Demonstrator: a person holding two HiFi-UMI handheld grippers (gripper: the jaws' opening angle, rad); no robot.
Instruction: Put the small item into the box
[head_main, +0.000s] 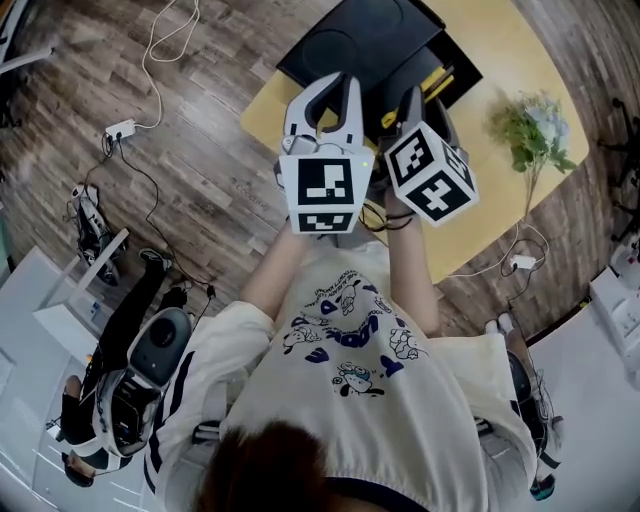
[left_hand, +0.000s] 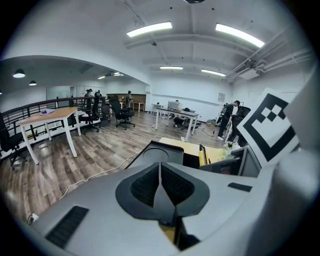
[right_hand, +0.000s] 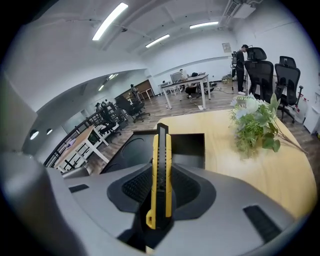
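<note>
A wood-plank floor (head_main: 200, 180) fills the head view, with a white cable and a power strip (head_main: 120, 130) lying on it at the left. On this floor stands a pale wooden desk (head_main: 500, 70) with rounded edges. The person, in a white printed T-shirt (head_main: 360, 370), stands at its near edge with both arms stretched forward.

An open black box (head_main: 370, 45) sits on the far left part of the desk. A bunch of green and white flowers (head_main: 530, 130) lies on the right part, well apart from the box.

The left hand-held gripper (head_main: 335, 88) is raised near the desk's near edge, its marker cube facing the camera. In the left gripper view its jaws are pressed together with nothing between them, and the box (left_hand: 162, 152) shows beyond them.

The right hand-held gripper (head_main: 412, 100) is just beside the left one, its cube tilted. In the right gripper view it (right_hand: 161, 167) is clamped on a yellow and black utility knife (right_hand: 161, 175). The knife stands on edge between the dark ribbed pads (right_hand: 187, 187), its tip reaching past them toward the box (right_hand: 187, 145). It is in the air, not in the box. The flowers (right_hand: 252, 125) lie to its right on the bare desk (right_hand: 240, 170).
</note>
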